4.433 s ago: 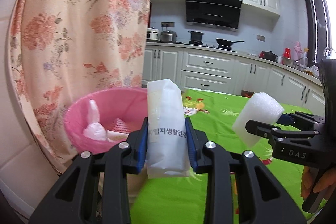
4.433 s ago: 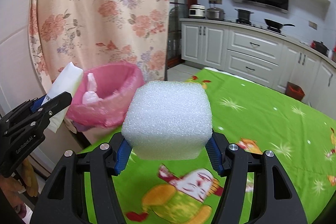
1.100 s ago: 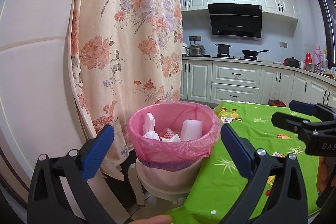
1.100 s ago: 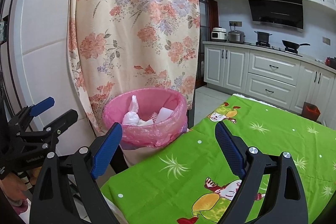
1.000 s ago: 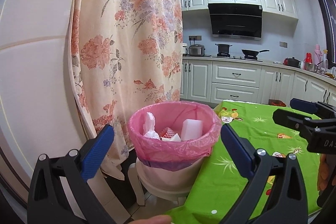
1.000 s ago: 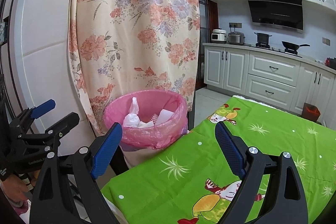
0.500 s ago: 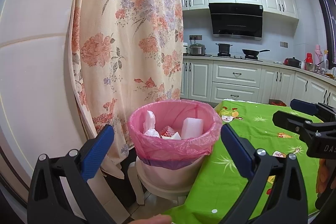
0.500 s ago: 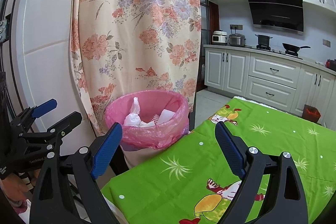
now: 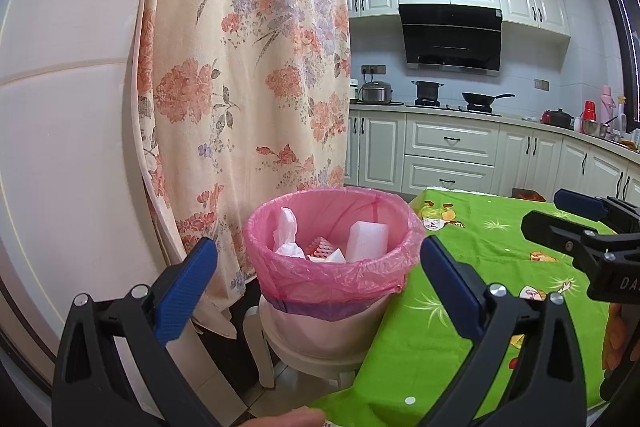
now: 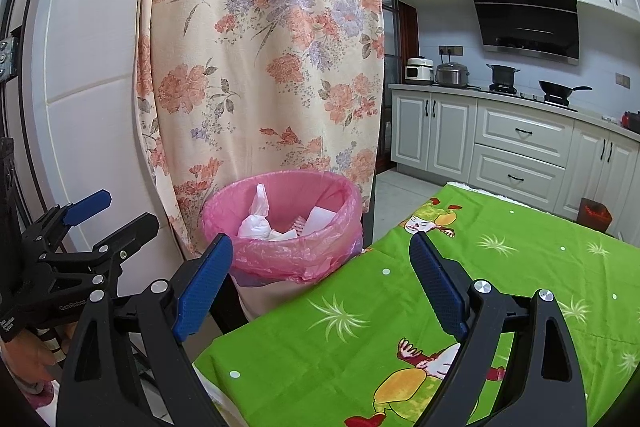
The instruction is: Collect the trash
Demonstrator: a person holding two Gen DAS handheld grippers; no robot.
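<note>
With the foam block [image 9: 367, 241] and crumpled wrappers lying inside the pink-lined bin [image 9: 332, 269], both left tongs [image 9: 318, 265] and right tongs [image 10: 322, 273] hang apart and empty beside it, so the person should scan the green table [image 10: 520, 267] next to the bin for leftover trash.

The bench [image 10: 500, 267] is covered with a green cartoon-print cloth [image 9: 472, 311]. Just beside its corner, a white stool [image 9: 320, 359] carries the pink-lined trash bin [image 9: 332, 279].

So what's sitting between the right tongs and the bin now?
Only bare green tablecloth up to the table edge, with the pink-lined bin just past it. The right wrist view shows this; the right tongs are open and empty.
</note>
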